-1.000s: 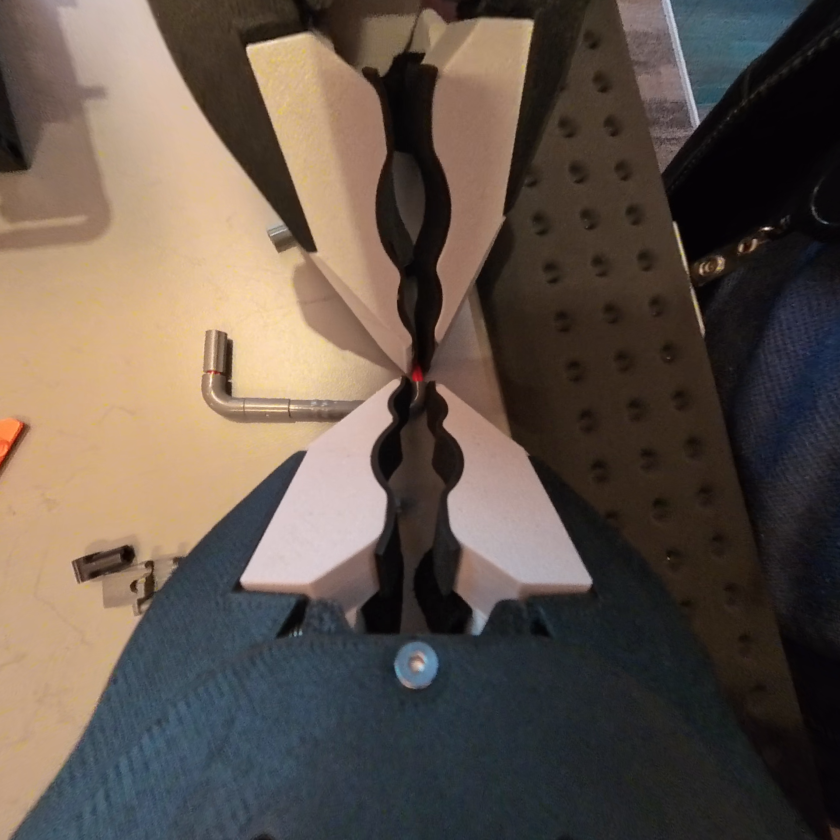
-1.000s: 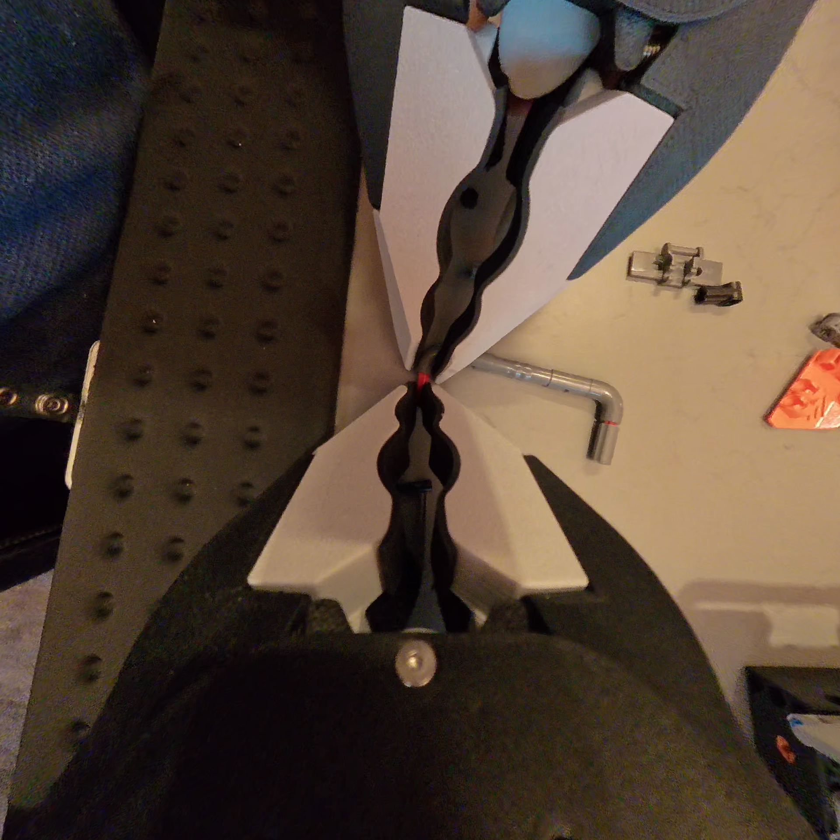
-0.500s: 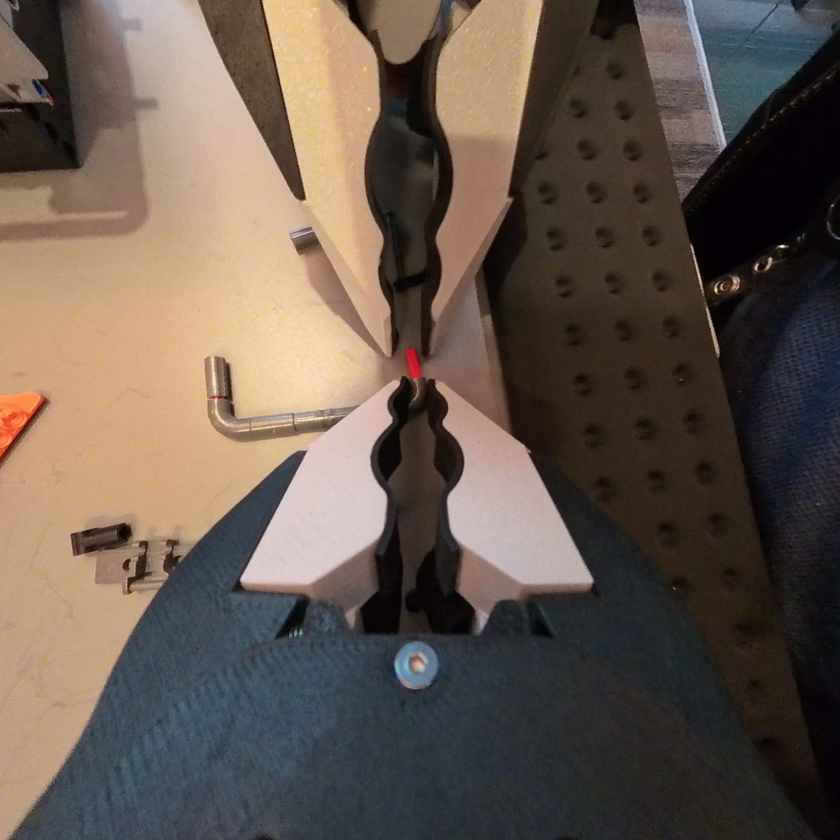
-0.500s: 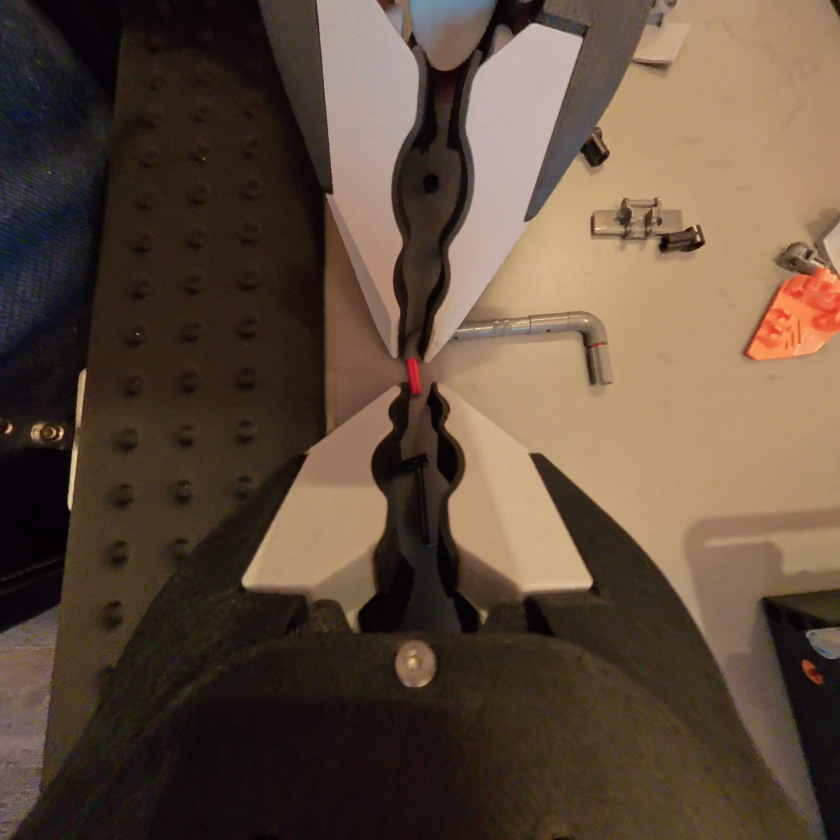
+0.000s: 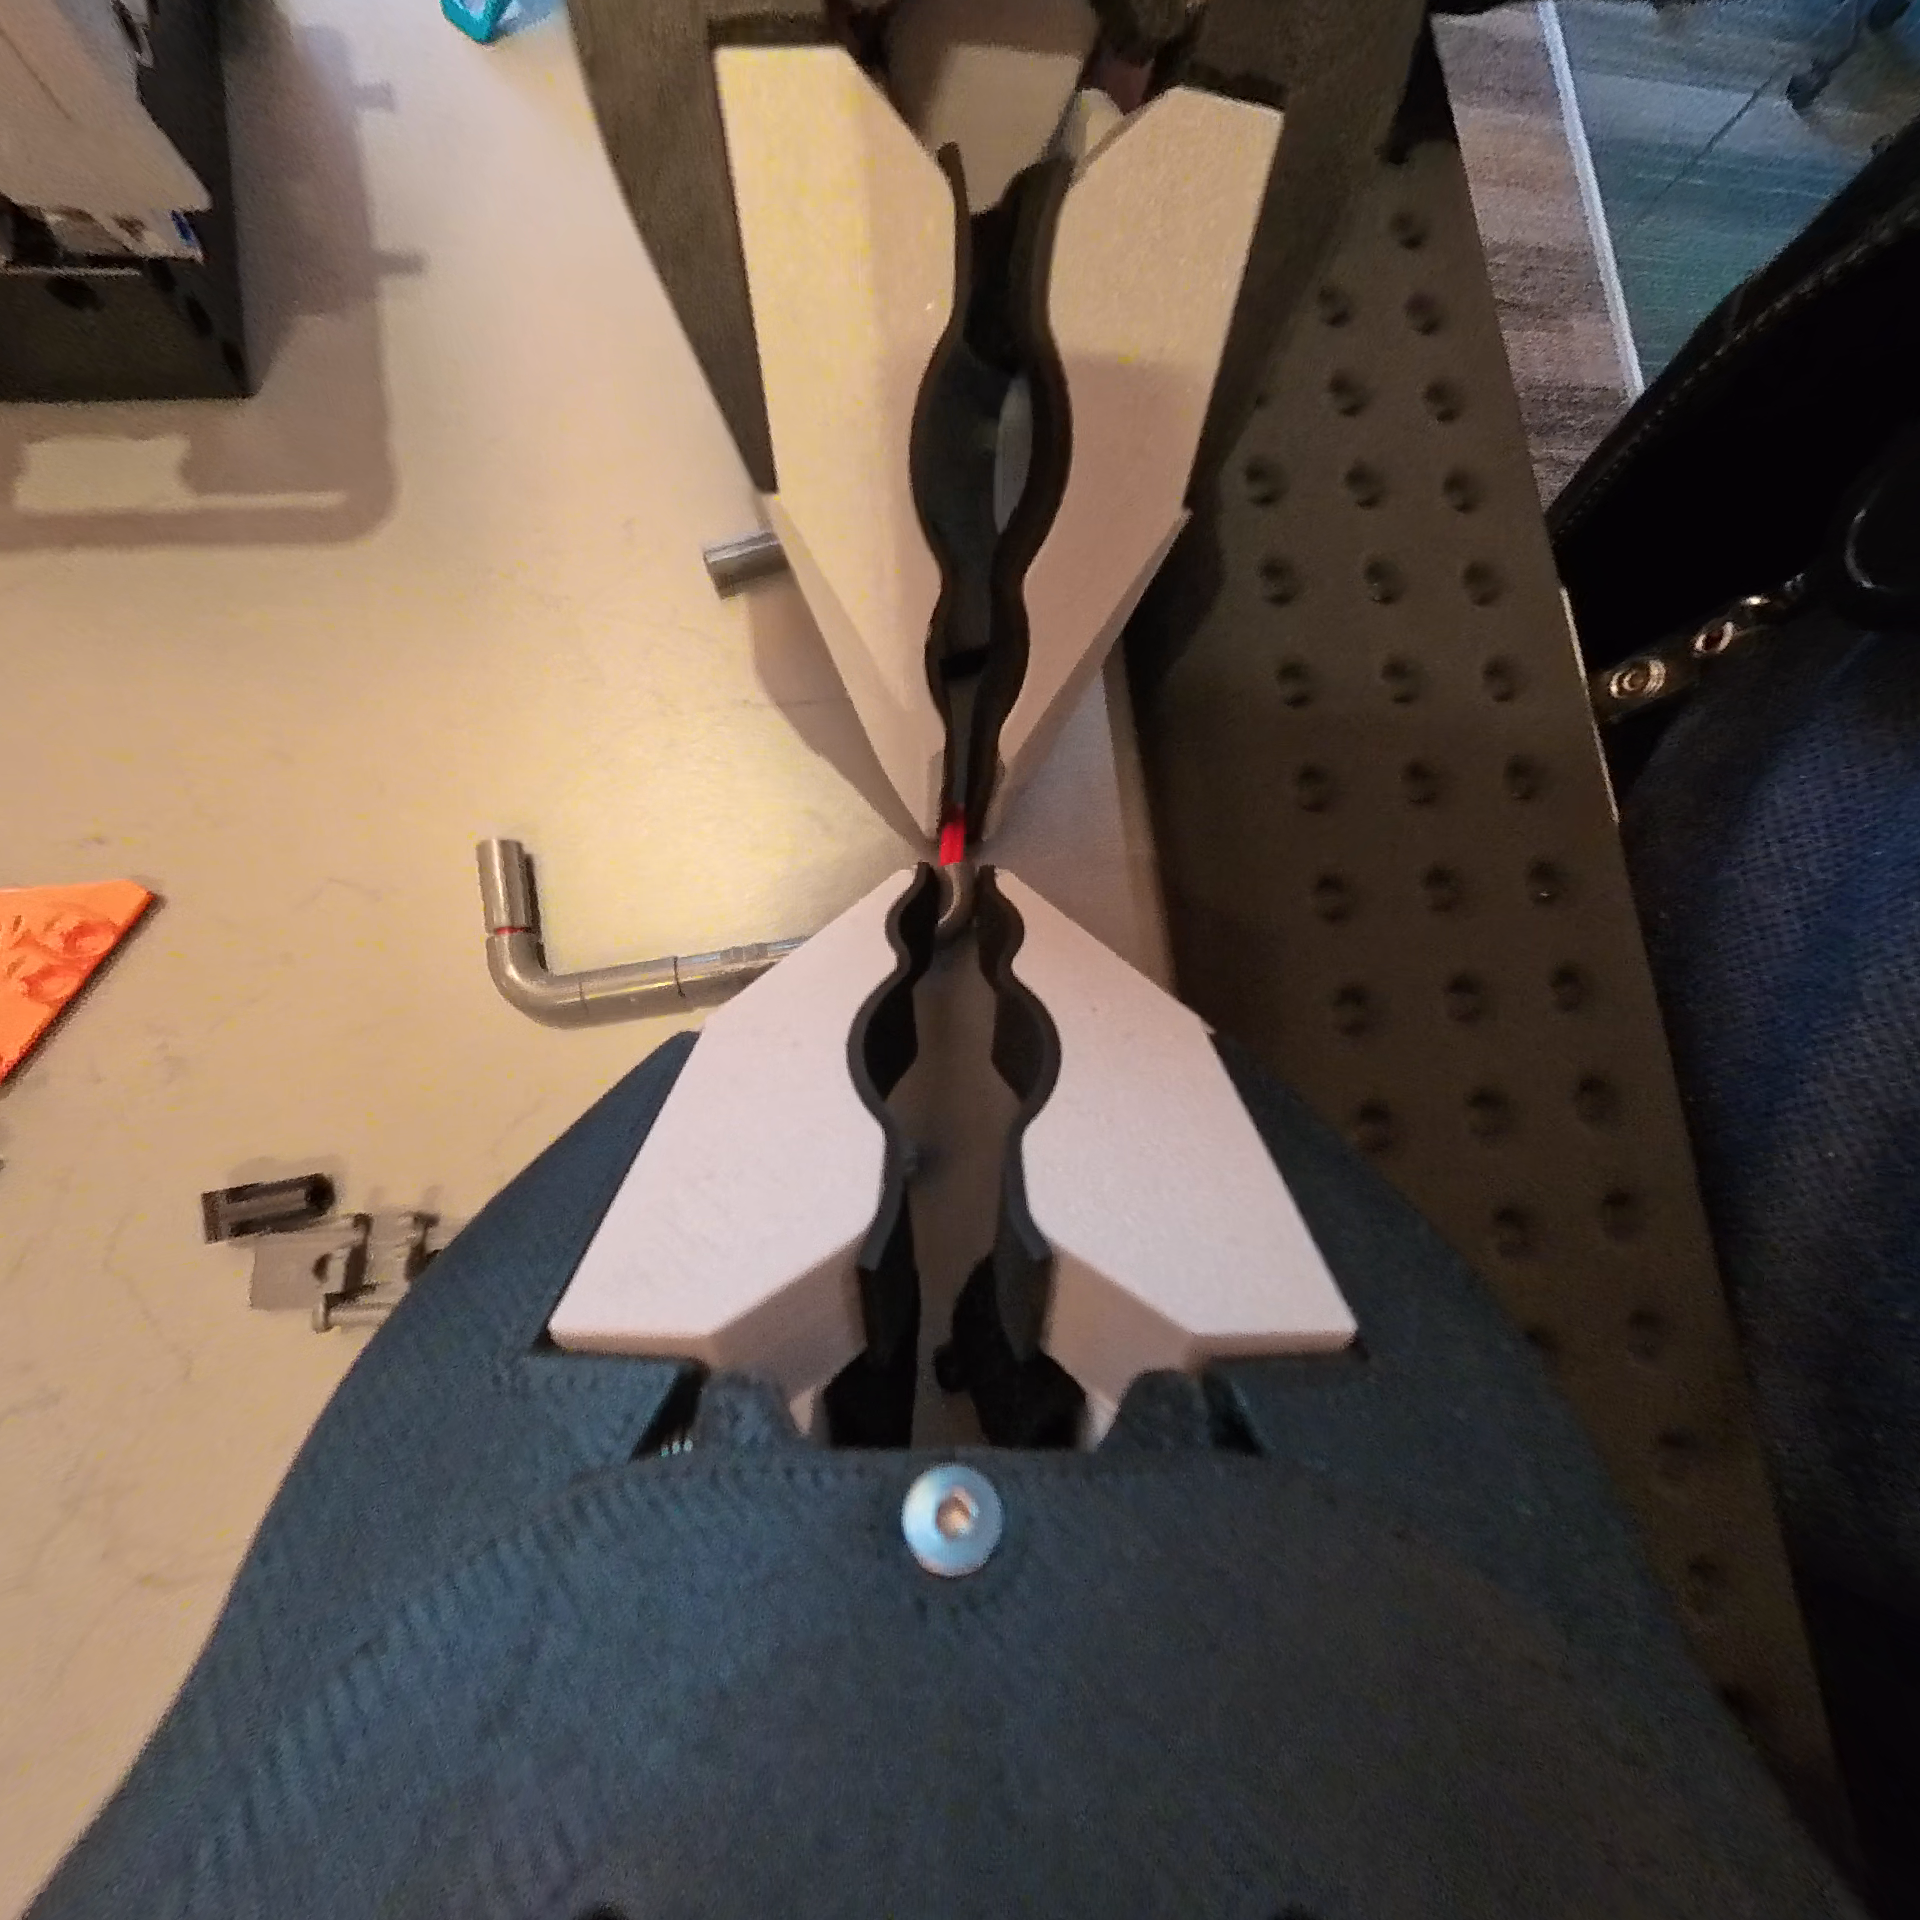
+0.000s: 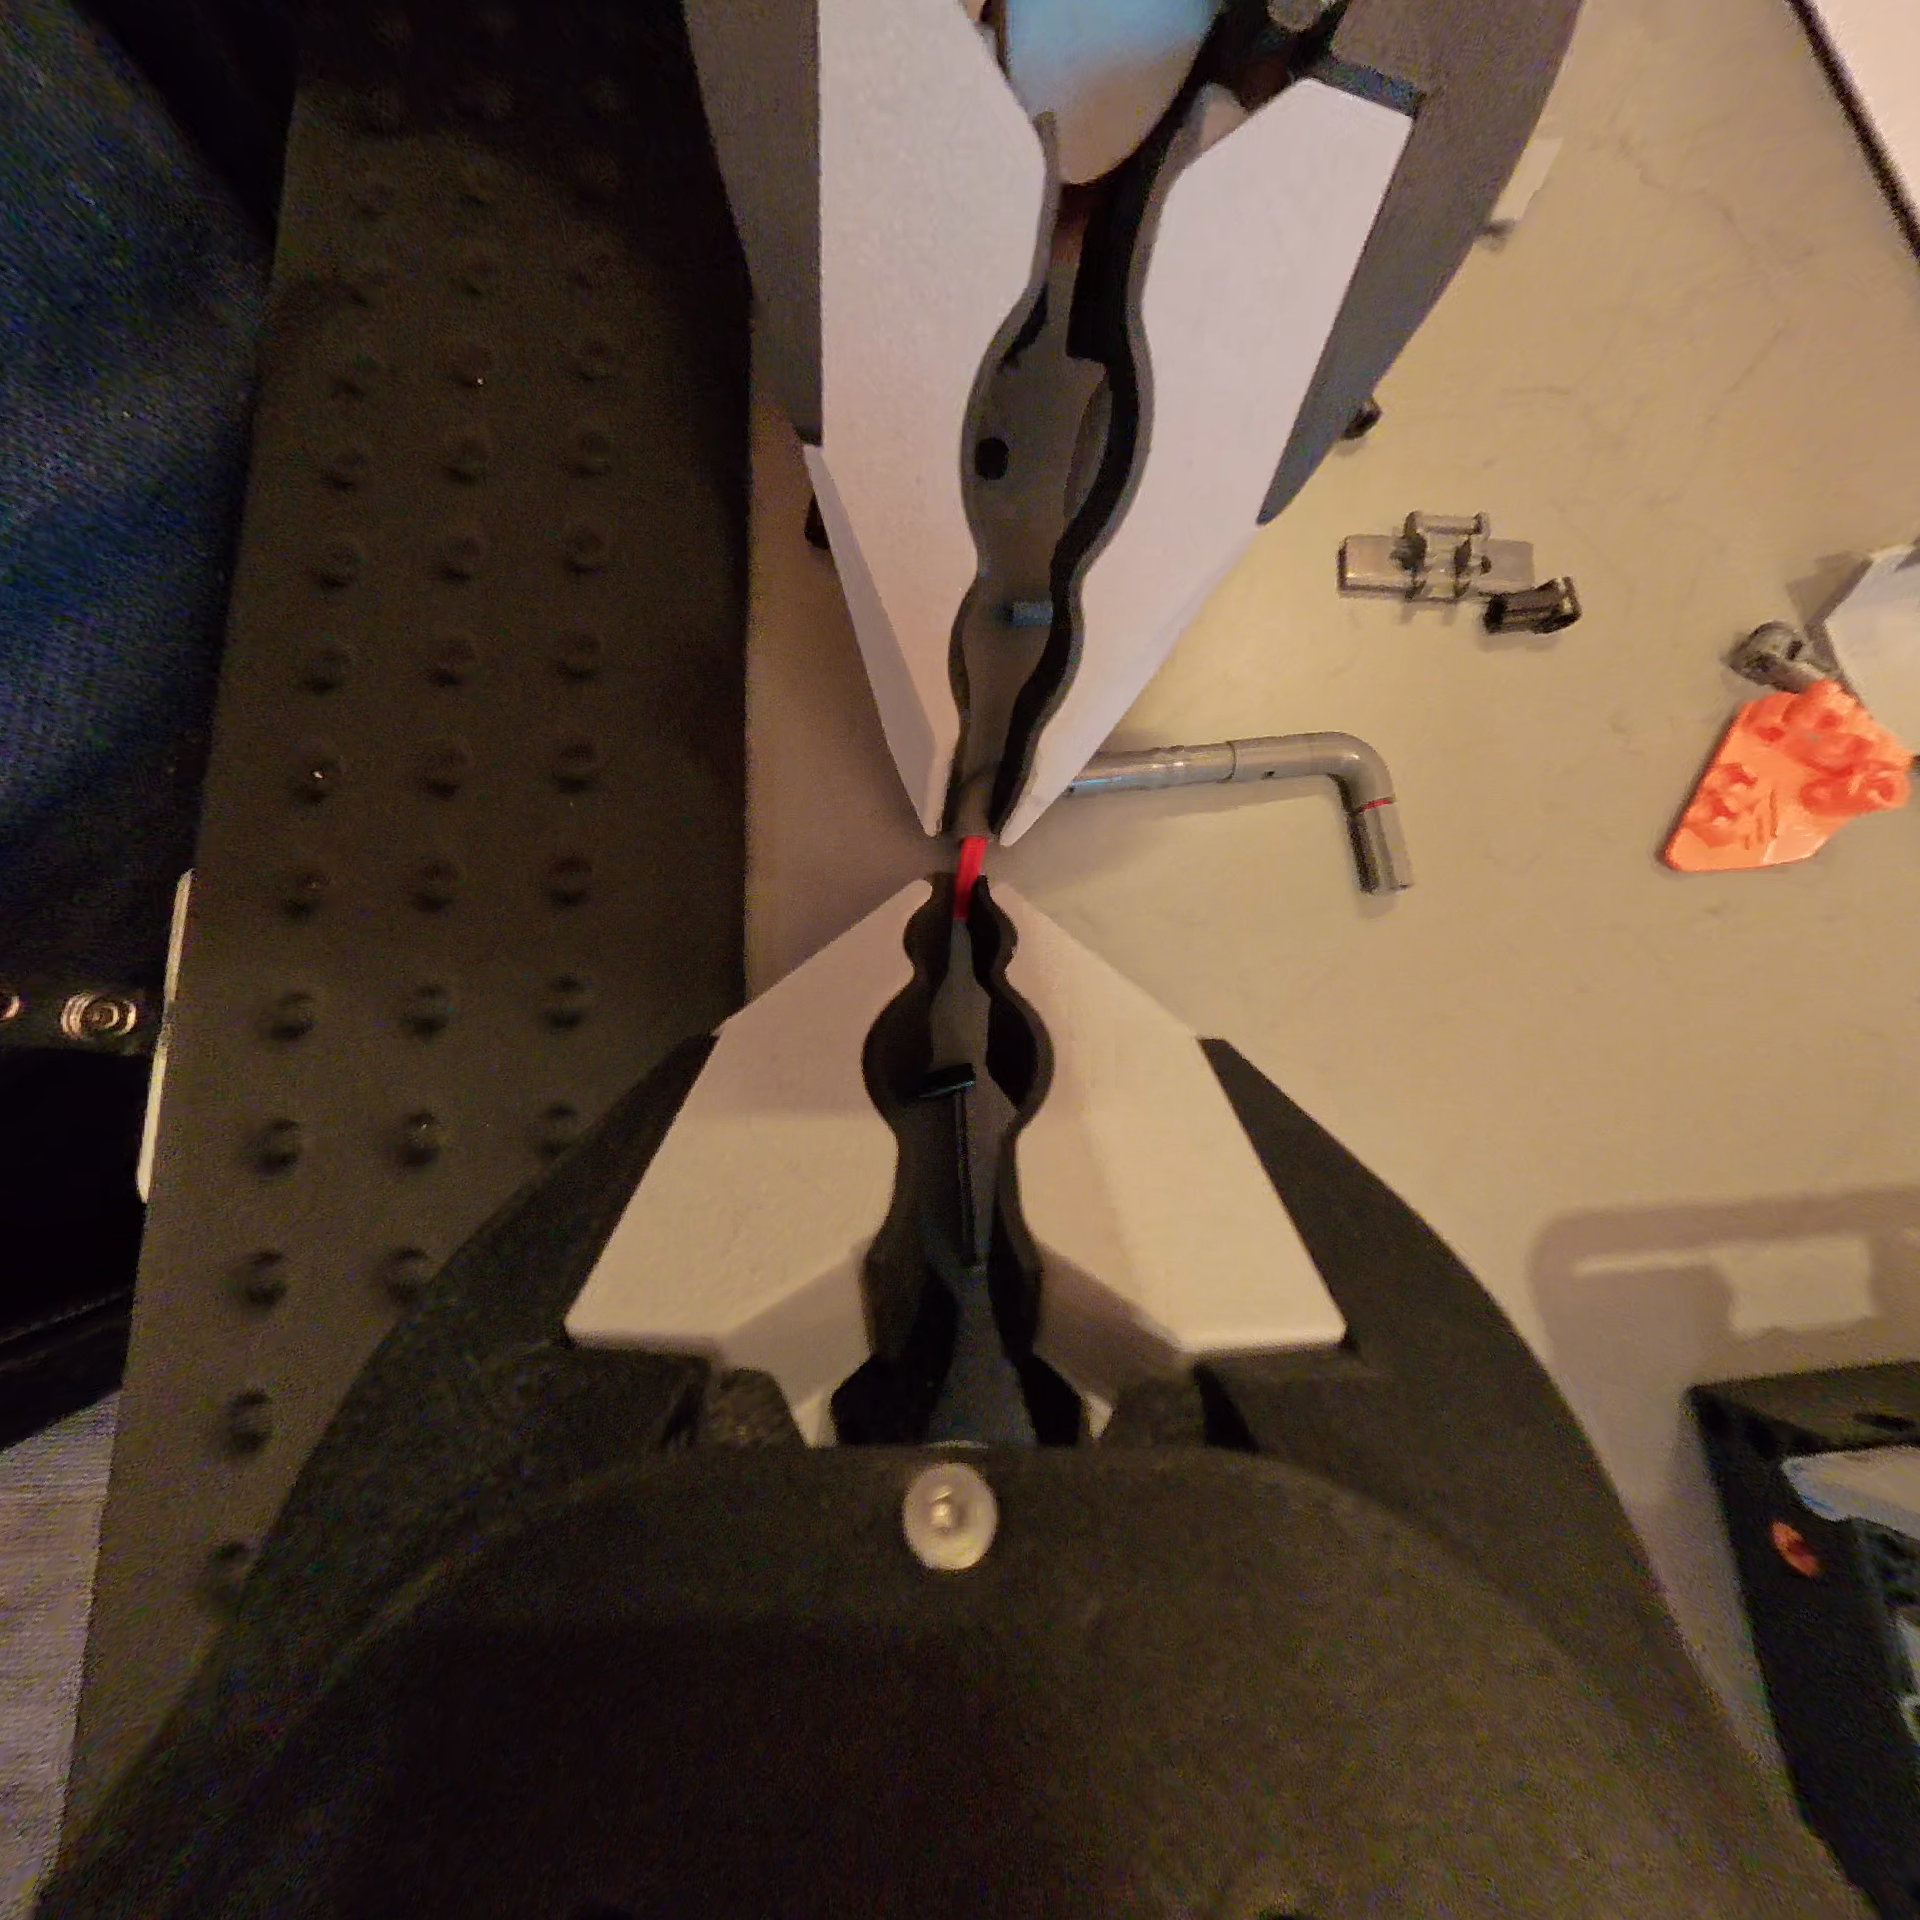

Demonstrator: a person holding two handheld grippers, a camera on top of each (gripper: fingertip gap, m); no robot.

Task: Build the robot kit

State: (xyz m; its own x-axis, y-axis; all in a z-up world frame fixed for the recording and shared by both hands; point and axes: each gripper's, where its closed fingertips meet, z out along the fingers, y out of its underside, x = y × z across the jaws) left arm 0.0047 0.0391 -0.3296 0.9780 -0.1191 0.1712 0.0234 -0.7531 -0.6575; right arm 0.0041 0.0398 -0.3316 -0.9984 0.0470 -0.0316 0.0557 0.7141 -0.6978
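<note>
Red thin plastic pin [image 6: 968, 879] bridges both tongs tip to tip above cream table [image 5: 312, 727]; left tongs [image 5: 954, 902] clamped on small grey piece, right tongs [image 6: 966, 902] clamped on pin; both ends hidden.

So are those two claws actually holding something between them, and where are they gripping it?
Yes. The left gripper pinches a small grey piece at its tips; the right gripper pinches the red pin by one end, tip to tip.

Opposed close wrist views, shared tabletop [image 5: 312, 727].
</note>
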